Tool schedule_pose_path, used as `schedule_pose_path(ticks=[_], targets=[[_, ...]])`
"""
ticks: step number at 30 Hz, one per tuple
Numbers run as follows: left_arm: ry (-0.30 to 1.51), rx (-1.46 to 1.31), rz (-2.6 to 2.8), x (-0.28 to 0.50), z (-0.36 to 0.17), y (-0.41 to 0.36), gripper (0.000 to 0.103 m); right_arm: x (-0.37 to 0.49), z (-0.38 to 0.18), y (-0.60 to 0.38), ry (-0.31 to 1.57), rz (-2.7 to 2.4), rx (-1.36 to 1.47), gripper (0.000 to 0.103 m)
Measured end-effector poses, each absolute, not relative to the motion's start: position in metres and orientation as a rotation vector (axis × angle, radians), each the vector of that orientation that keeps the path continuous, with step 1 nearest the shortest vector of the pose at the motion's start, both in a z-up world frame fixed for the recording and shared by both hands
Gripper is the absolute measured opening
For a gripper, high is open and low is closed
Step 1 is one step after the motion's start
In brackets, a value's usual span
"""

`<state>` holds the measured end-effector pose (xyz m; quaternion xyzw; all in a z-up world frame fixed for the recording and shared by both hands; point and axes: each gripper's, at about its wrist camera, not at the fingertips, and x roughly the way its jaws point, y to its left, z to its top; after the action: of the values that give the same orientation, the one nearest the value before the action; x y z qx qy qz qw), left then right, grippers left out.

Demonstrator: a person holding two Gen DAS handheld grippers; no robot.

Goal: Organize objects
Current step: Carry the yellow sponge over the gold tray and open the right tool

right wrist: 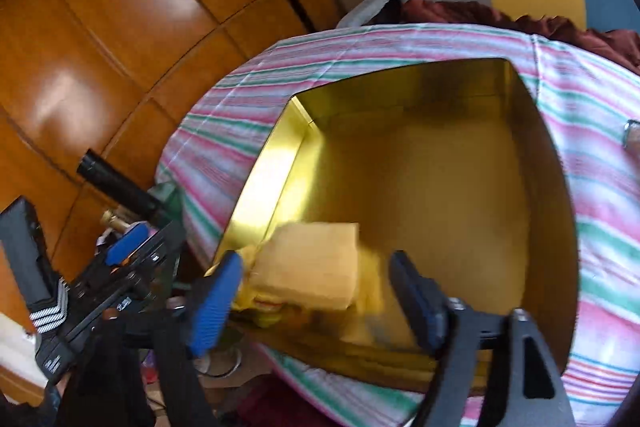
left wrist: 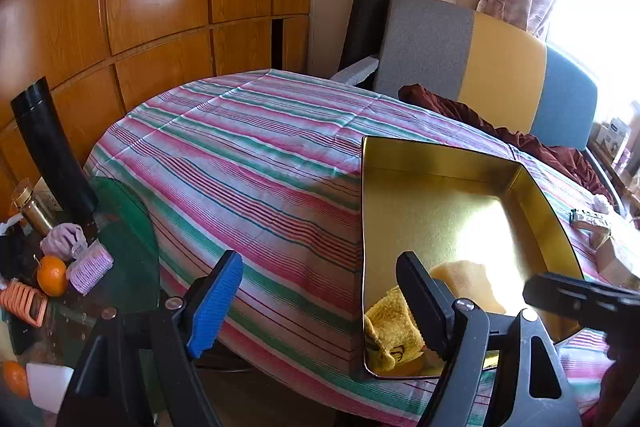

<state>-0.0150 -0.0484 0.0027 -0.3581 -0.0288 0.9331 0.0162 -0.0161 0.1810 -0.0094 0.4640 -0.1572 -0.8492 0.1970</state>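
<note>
Gold tin (left wrist: 448, 187) on striped table (left wrist: 248, 147), yellow sponge (right wrist: 312, 263) and cloth (left wrist: 392, 327) at its 7 o'clock corner, both tools released, right tool (right wrist: 316, 291) above sponge, left tool (left wrist: 320, 299) at the tin's 9 o'clock edge.

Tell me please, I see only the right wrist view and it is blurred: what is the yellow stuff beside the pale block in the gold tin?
Observer: A yellow towel with dark print, bunched in the near left corner of the gold tin.
Operator: Does the left gripper hold something?
Observer: No. The left gripper is open, with nothing between its fingers, over the striped tablecloth beside the tin.
Operator: What is in the clutter at the far left?
Observer: An orange next to a lilac packet, on a green glass tabletop.
</note>
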Motion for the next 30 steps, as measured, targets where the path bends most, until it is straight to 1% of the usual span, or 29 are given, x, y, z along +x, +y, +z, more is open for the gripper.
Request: schedule_pose_path(ticks=[3,4,5,8,17,22,26,30], targets=[[-0.074,-1.1,2.903,-0.014,0.002,-0.046,0.082,-0.007,-0.008,0.185,-0.394,-2.442,1.291,0.079],[-0.064,-1.091,2.907,-0.013,0.002,-0.045,0.084,-0.004,-0.007,0.188,-0.382,-2.462,1.281,0.08],[-0.053,-1.081,2.918,-0.012,0.003,-0.044,0.085,-0.001,-0.005,0.191,-0.375,-2.485,1.273,0.083],[-0.03,-1.072,2.926,-0.011,0.004,-0.041,0.086,0.011,0.001,0.208,-0.364,-2.569,1.243,0.085],[0.038,-1.05,2.872,-0.004,0.008,-0.022,0.09,0.038,0.002,0.288,-0.481,-2.751,1.291,0.088],[0.098,-1.015,2.823,0.001,0.015,-0.001,0.091,0.047,0.003,0.336,-0.53,-2.845,1.354,0.097],[0.136,-0.986,2.783,0.004,0.021,0.018,0.094,0.052,0.01,0.374,-0.579,-2.918,1.369,0.097],[0.173,-0.963,2.729,0.006,0.024,0.037,0.094,0.059,0.02,0.415,-0.599,-3.013,1.384,0.097]])
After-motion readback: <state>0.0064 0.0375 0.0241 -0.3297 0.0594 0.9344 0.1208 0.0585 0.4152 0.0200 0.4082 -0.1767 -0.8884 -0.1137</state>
